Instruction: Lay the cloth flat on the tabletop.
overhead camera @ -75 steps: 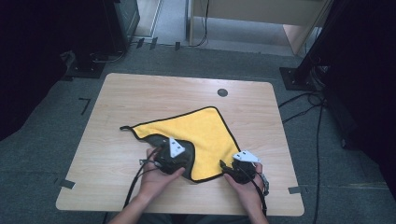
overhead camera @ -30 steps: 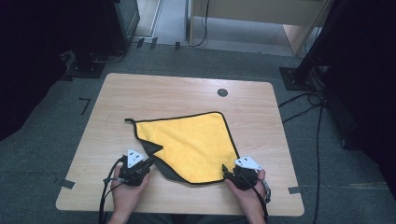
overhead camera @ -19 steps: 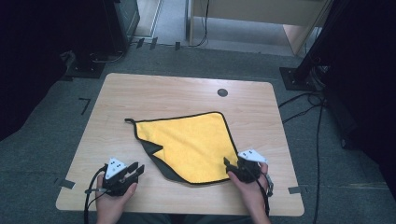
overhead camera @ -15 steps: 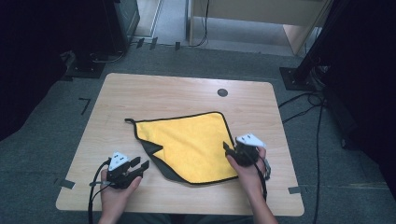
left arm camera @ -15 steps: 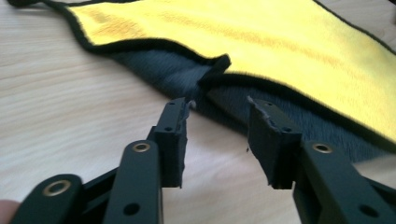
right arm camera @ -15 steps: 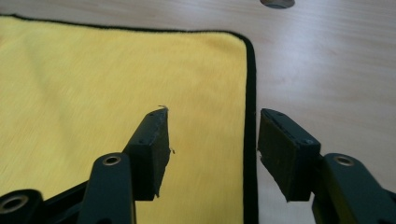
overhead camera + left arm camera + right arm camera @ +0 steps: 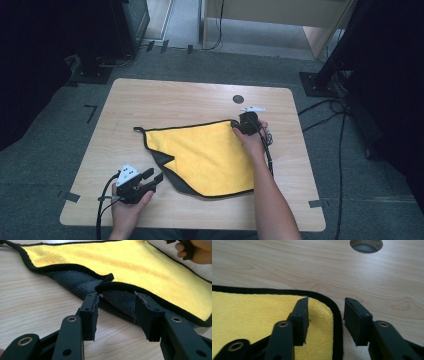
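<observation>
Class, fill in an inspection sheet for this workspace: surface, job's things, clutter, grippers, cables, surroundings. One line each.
Surface: wooden table, with a round hole near the far edge.
Job's things: yellow cloth with black trim, spread flat; its near-left corner is folded over, dark underside up.
Clutter: nothing seen.
Grippers: left gripper open, on the near-left of the table, aimed at the folded corner, not touching it. Right gripper open, jaws astride the cloth's far right corner.
Cables: one trails from each gripper toward the person; more cables lie on the floor at right.
Surroundings: grey carpet, black stand bases, tape marks on the table's near edge.
</observation>
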Demonstrator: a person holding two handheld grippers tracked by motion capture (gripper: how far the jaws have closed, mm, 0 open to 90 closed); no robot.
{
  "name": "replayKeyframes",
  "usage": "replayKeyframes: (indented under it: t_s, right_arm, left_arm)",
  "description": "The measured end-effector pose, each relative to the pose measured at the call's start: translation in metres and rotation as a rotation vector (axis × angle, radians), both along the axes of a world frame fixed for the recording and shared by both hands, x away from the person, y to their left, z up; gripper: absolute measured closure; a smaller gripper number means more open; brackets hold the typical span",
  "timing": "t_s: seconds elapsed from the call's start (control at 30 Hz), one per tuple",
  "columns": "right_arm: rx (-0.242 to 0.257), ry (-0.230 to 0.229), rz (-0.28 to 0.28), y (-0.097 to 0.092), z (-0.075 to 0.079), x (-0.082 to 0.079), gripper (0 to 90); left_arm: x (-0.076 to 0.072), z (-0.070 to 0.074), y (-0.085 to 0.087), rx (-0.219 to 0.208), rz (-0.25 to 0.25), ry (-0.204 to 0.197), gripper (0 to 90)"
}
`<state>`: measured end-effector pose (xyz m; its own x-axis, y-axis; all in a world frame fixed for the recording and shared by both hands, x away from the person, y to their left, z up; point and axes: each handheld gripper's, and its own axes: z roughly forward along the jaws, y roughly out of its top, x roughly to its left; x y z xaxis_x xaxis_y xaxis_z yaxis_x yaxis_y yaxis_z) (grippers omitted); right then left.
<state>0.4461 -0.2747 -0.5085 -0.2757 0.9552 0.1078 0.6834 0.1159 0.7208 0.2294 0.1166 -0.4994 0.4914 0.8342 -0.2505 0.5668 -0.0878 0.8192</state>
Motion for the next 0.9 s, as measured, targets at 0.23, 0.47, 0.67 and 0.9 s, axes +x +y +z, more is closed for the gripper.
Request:
replayKeyframes:
  t_s: [0.23,0.47,0.67,0.9]
  right_arm:
    - [-0.154,-0.032,-0.024,-0.001,-0.004,-0.006,86.0]
    - [-0.177,-0.012,-0.172,-0.060,0.003,-0.010,60.2]
    - [-0.045,-0.058,-0.156,-0.081,0.021,-0.043,44.4]
    - [0.049,-0.001,-0.092,-0.060,0.014,-0.101,35.0]
  left_arm:
    - [0.001,0.003,0.013,-0.020,0.056,0.002,54.9]
    - [0.005,0.002,0.011,-0.018,0.065,0.012,54.9]
    - [0.019,0.006,-0.005,0.009,0.044,0.014,53.2]
    - [0.049,0.018,-0.031,-0.010,0.033,0.041,47.6]
